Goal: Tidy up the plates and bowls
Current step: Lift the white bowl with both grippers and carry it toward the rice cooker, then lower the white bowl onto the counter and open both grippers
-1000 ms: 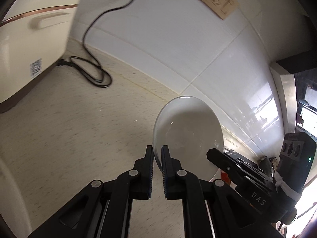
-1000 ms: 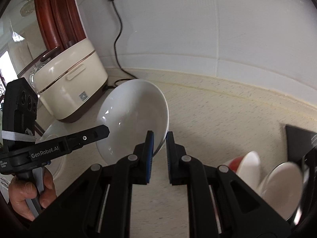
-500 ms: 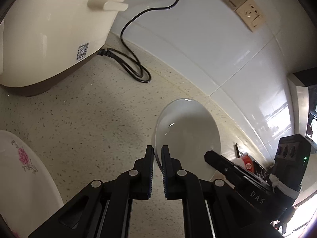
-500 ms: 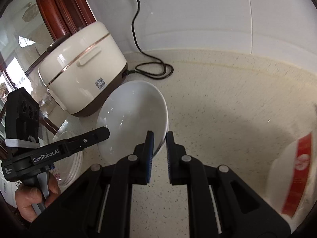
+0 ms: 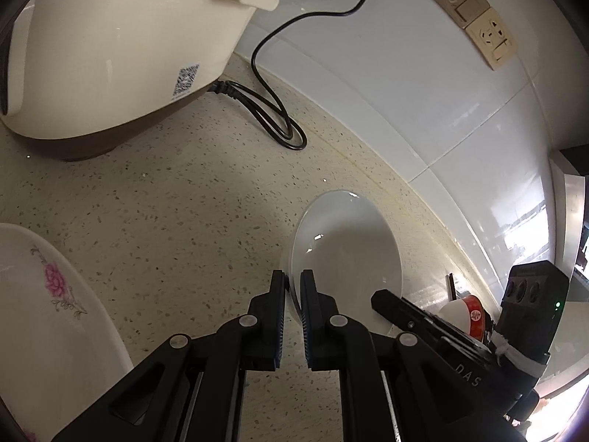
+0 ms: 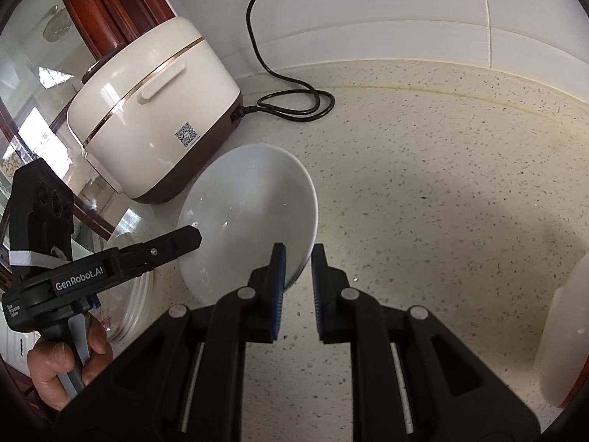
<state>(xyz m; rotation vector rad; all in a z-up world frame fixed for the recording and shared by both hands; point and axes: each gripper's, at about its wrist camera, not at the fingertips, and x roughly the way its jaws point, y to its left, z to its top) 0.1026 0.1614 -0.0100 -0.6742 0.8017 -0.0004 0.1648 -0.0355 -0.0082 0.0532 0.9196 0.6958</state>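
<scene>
Crockery sits across a speckled countertop [image 5: 165, 202] against a white tiled wall.

In the left wrist view, a flowered plate [image 5: 55, 294] fills the edge at 8 o'clock. A cream rice cooker [image 5: 110, 55] stands at 10 to 11 o'clock. Its black cord [image 5: 272, 110] loops on the counter near 12 o'clock and then climbs the wall. At the centre the left gripper [image 5: 293, 287] is clamped on the near rim of a plain white bowl [image 5: 346, 250], one pad outside the wall and one inside. The bowl is held tilted and lies toward 3 o'clock of the fingers. Two wall sockets [image 5: 475, 25] sit at 1 o'clock, and a red-banded cup [image 5: 464, 313] shows at 4 o'clock.

In the right wrist view, a hand [image 6: 62, 361] at 8 o'clock grips the left gripper's handle. The cooker stands at 10 o'clock, with the bowl just beside its base, left of centre. The right gripper [image 6: 297, 261] straddles the bowl's right-hand rim with its jaws slightly apart. The inner pad lies against the wall, and the outer pad appears just clear of it, so this claw is not clamped. A white dish [image 6: 563, 331] cuts in at 4 o'clock, well apart from the bowl.
</scene>
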